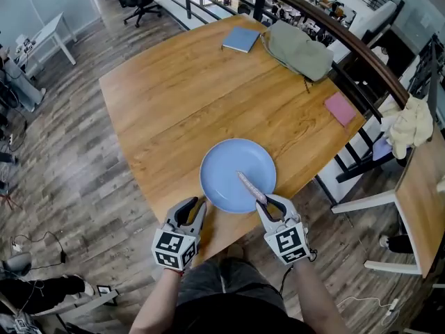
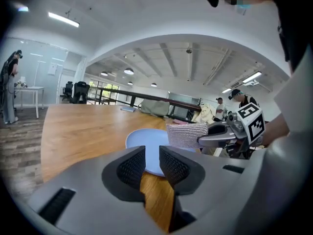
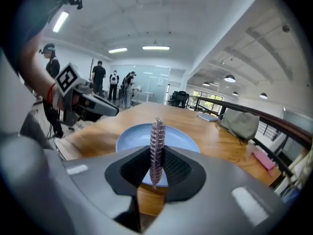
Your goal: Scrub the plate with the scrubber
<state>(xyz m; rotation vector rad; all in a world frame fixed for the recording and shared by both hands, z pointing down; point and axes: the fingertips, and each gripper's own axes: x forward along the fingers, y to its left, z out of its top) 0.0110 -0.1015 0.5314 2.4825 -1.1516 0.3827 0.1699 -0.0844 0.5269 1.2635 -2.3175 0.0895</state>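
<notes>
A round light-blue plate (image 1: 238, 175) lies on the wooden table (image 1: 174, 96) near its front edge. My right gripper (image 1: 268, 202) is shut on a flat pinkish-grey scrubber (image 1: 250, 185), which reaches out over the near right part of the plate. In the right gripper view the scrubber (image 3: 157, 148) stands edge-on between the pads, with the plate (image 3: 142, 136) beyond it. My left gripper (image 1: 197, 206) hovers at the plate's near left rim. A narrow gap shows between its jaws, open with nothing in it. The left gripper view shows the plate (image 2: 144, 143) ahead and the scrubber (image 2: 187, 134) to the right.
At the table's far end lie a blue notebook (image 1: 240, 39) and an olive bag (image 1: 299, 51). A pink pad (image 1: 340, 108) sits at the right edge. A dark railing (image 1: 334, 30) runs behind. A second table with a pale cloth (image 1: 410, 127) stands to the right.
</notes>
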